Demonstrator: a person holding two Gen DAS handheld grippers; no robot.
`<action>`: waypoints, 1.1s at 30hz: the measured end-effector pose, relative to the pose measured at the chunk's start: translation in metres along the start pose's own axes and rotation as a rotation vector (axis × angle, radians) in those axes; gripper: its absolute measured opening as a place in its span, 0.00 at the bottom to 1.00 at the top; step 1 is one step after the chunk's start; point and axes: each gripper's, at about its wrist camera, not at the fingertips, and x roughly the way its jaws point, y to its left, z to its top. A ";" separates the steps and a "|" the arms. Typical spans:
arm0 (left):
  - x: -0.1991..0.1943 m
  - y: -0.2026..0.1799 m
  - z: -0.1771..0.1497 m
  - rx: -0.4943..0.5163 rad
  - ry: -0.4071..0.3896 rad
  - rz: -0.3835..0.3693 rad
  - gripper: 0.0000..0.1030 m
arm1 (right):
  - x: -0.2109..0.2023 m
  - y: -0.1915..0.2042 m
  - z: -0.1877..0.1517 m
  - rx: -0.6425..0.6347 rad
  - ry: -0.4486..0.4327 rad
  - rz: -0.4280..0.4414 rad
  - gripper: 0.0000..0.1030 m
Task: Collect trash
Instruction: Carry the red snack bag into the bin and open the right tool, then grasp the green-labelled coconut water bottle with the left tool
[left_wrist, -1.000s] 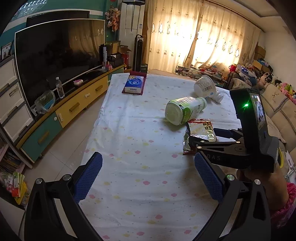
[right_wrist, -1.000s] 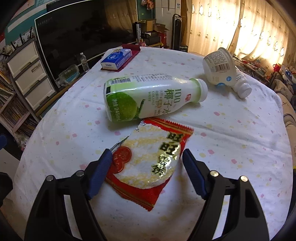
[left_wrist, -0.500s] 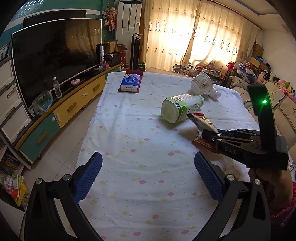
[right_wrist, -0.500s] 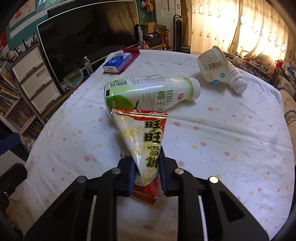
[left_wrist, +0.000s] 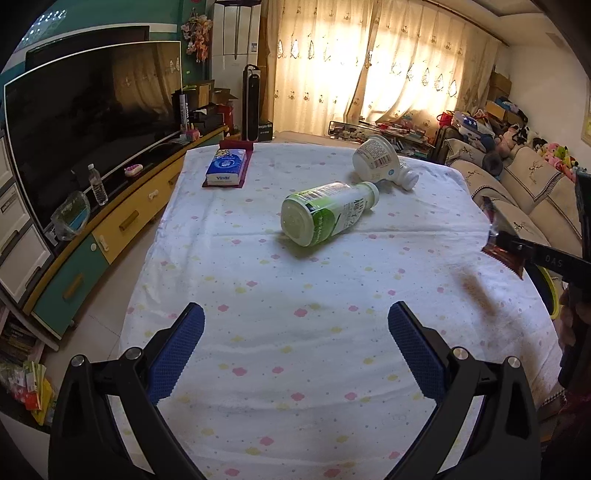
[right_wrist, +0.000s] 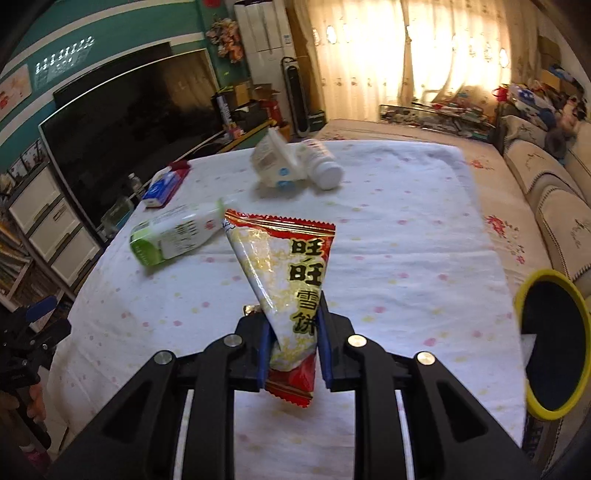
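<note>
My right gripper (right_wrist: 291, 343) is shut on a red and white snack wrapper (right_wrist: 284, 266) and holds it above the table; the wrapper also shows at the right edge of the left wrist view (left_wrist: 502, 251). A green and white drink bottle (left_wrist: 328, 218) lies on its side mid-table, also in the right wrist view (right_wrist: 173, 236). A white bottle (left_wrist: 382, 164) lies behind it, also in the right wrist view (right_wrist: 291, 164). My left gripper (left_wrist: 295, 347) is open and empty over the near part of the table. A yellow-rimmed bin (right_wrist: 554, 347) stands at the table's right edge.
The table wears a white dotted cloth (left_wrist: 295, 302). A blue tissue pack (left_wrist: 226, 169) lies on a red mat at the far left. A TV cabinet (left_wrist: 110, 225) runs along the left, a sofa (left_wrist: 532, 192) along the right.
My right gripper closed on the snack wrapper, lifted it off the table and swung right toward the yellow-rimmed bin. My left gripper stayed open and drew back a little.
</note>
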 end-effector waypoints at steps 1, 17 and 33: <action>0.001 -0.003 0.001 0.002 0.001 -0.004 0.95 | -0.007 -0.021 0.000 0.033 -0.014 -0.038 0.20; 0.021 -0.053 0.014 0.079 0.032 -0.051 0.95 | 0.013 -0.250 -0.041 0.388 0.080 -0.404 0.31; 0.049 -0.051 0.037 0.141 0.050 -0.071 0.95 | 0.017 -0.248 -0.037 0.391 0.065 -0.416 0.71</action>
